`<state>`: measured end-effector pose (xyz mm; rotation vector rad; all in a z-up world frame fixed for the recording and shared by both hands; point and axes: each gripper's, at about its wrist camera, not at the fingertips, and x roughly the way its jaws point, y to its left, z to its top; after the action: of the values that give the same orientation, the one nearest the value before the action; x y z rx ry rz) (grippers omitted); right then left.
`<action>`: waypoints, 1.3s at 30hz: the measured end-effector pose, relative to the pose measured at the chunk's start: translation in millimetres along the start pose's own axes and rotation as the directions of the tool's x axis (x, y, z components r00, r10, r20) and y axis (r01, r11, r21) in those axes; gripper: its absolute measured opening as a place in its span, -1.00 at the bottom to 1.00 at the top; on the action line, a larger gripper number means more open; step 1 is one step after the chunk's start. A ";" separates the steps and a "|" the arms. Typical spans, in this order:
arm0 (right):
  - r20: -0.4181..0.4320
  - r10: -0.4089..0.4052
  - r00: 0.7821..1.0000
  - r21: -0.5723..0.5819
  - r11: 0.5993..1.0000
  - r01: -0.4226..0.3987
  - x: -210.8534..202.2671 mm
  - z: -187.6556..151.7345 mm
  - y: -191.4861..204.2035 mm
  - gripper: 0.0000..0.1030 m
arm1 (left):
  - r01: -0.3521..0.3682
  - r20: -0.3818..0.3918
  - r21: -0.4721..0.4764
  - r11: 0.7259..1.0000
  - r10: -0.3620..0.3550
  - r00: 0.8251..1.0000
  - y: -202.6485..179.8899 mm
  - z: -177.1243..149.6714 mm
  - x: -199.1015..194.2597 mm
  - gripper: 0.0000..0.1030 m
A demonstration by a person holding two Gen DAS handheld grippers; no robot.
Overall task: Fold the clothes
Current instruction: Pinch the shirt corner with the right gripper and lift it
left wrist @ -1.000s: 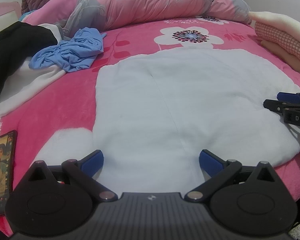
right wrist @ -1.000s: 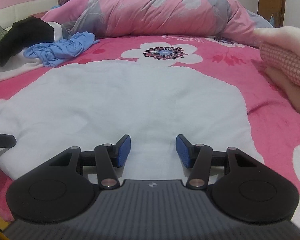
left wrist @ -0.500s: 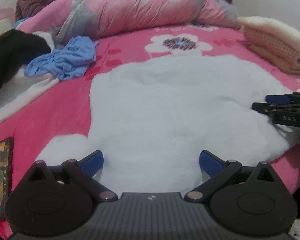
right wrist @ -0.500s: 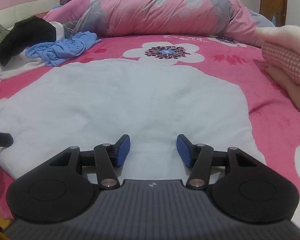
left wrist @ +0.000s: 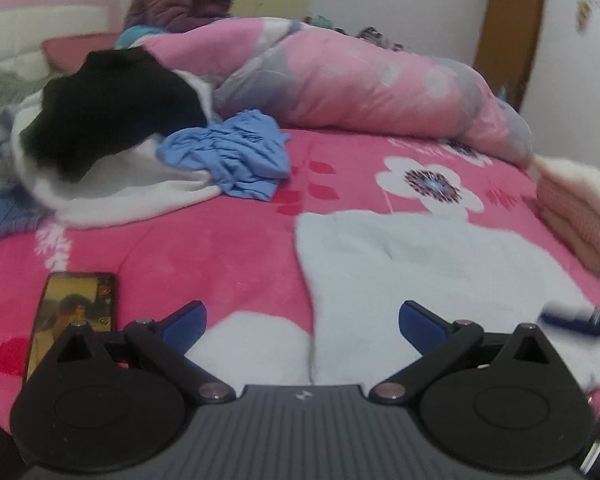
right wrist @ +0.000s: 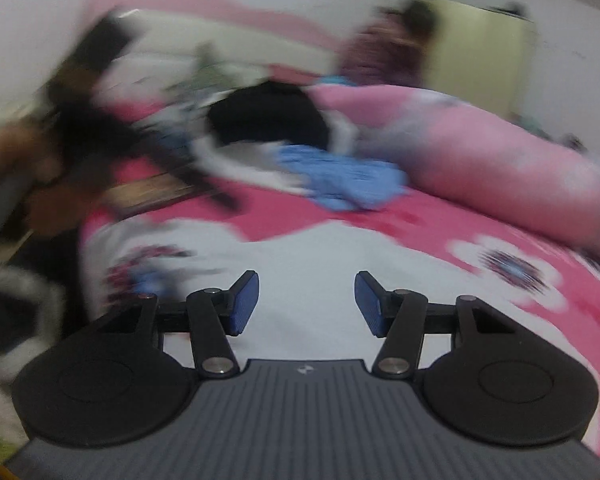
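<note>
One white garment (left wrist: 428, 276) lies spread flat on the bed (left wrist: 204, 248), just ahead of the left hand-held gripper (left wrist: 302, 326) and running off to its right; its left edge falls about midway between that gripper's fingers. From the right hand-held gripper (right wrist: 307, 305) the same white cloth fills the space directly ahead and beneath the fingers. Both hand-held grippers stand spread wide, and neither pinches anything.

A white spread like this fits either a garment laid out and waiting for a fold, or one smoothed down between folds; the pictures do not settle which. Any fold would call for each gripper to close on an edge or corner of the cloth and carry it across without dragging the layer below.

Farther ahead and to the left of the left gripper sits a crumpled blue garment (left wrist: 236, 156), touching a heap of black and white clothes (left wrist: 112, 136). Well to the right lies a folded stack (left wrist: 576, 208). A phone (left wrist: 76, 312) rests on the bed just left of the left gripper's fingers. Beyond all this a rolled duvet (left wrist: 360, 80) crosses the bed. The right view is badly smeared, so its left side probably shows the other gripper's arm, though I cannot be sure.
</note>
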<state>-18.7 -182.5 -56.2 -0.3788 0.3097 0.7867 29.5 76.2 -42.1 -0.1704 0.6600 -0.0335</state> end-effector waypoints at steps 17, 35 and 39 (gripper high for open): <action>-0.160 -0.072 0.985 -0.418 0.908 -0.002 95.6 8.4 97.4 -0.81 | 0.027 0.008 -0.158 0.987 -0.026 1.000 50.2 2.4 2.1 0.95; -0.037 -0.089 0.995 -0.013 0.996 0.088 65.0 15.6 39.7 -0.92 | 0.239 -0.265 -0.514 0.824 -0.418 0.869 55.3 27.9 114.8 0.73; -0.030 -0.083 0.996 0.002 0.997 0.083 64.2 11.1 37.5 -0.92 | 0.226 -0.318 -0.497 0.838 -0.418 0.851 46.8 34.8 140.5 0.67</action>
<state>-1.9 -113.3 -80.4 -0.3984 0.3207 0.6993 160.7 115.5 -108.2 -0.7410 1.0575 -0.2622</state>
